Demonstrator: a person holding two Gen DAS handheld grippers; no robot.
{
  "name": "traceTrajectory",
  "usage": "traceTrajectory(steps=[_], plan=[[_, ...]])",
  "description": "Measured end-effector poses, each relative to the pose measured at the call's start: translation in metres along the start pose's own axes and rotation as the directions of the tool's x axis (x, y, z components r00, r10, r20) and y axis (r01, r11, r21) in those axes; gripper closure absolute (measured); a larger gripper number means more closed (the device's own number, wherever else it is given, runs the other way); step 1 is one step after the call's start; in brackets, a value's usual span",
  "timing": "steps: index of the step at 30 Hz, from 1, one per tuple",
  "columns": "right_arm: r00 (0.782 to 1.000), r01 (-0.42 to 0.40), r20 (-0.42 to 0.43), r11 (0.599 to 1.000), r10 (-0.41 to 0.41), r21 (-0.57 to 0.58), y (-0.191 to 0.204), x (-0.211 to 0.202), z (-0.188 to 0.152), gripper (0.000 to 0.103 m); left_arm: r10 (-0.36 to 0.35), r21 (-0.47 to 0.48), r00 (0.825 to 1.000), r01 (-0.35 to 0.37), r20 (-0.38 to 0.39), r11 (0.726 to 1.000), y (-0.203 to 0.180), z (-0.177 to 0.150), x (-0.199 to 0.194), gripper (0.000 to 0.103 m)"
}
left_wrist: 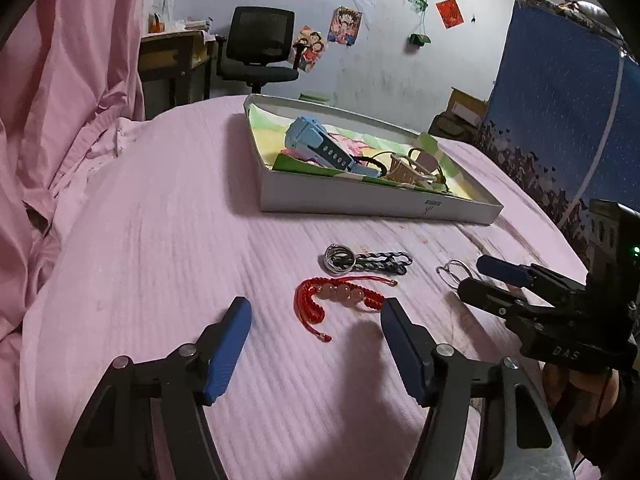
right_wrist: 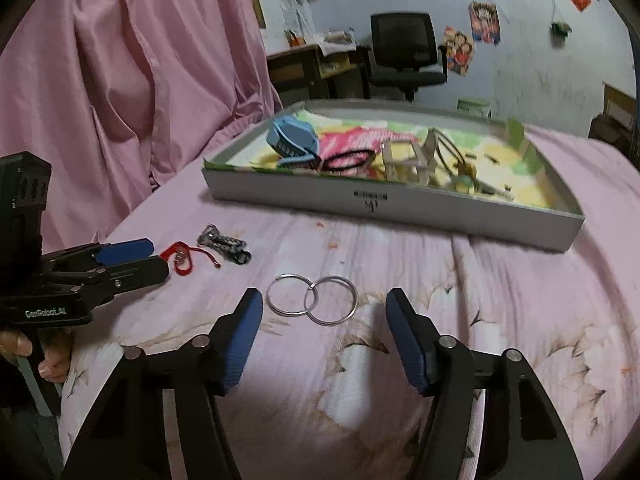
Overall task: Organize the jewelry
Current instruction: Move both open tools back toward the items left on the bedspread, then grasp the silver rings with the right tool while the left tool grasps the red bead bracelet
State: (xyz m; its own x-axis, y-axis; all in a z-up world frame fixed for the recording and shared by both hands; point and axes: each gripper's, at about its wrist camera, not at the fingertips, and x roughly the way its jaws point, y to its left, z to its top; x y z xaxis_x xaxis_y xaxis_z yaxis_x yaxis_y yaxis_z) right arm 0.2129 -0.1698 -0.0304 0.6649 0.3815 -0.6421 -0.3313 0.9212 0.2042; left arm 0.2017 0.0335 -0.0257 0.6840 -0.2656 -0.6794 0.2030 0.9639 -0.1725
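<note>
Box (left_wrist: pixel 360 200): on the bed, already part filled. Left gripper (left_wrist: pixel 316 316): spread wide, nothing held, poised at the red bracelet (left_wrist: pixel 340 296). Right gripper (right_wrist: pixel 324 312): wide, empty, before two linked rings (right_wrist: pixel 312 300). Picking step; next, probably close and carry boxward.
</note>
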Motion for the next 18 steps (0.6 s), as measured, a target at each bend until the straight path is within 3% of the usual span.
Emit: traceTrajectory(steps=[8, 11, 18], plan=[[0.996, -0.027, -0.082, 0.999, 0.029, 0.016, -0.001, 0.026, 0.001, 0.049, 0.023, 0.048, 0.998, -0.020, -0.058, 0.999, -0.008, 0.005, 0.016, 0.045], [0.996, -0.035, -0.087, 0.999, 0.036, 0.021, 0.000, 0.029, 0.000, 0.055, 0.035, 0.062, 0.998, -0.031, -0.059, 0.998, -0.010, 0.004, 0.018, 0.051], [0.997, -0.016, -0.073, 1.000, 0.015, -0.020, 0.008, 0.024, -0.003, 0.074, 0.040, 0.091, 0.997, -0.035, -0.059, 0.995, -0.016, 0.004, 0.018, 0.081]])
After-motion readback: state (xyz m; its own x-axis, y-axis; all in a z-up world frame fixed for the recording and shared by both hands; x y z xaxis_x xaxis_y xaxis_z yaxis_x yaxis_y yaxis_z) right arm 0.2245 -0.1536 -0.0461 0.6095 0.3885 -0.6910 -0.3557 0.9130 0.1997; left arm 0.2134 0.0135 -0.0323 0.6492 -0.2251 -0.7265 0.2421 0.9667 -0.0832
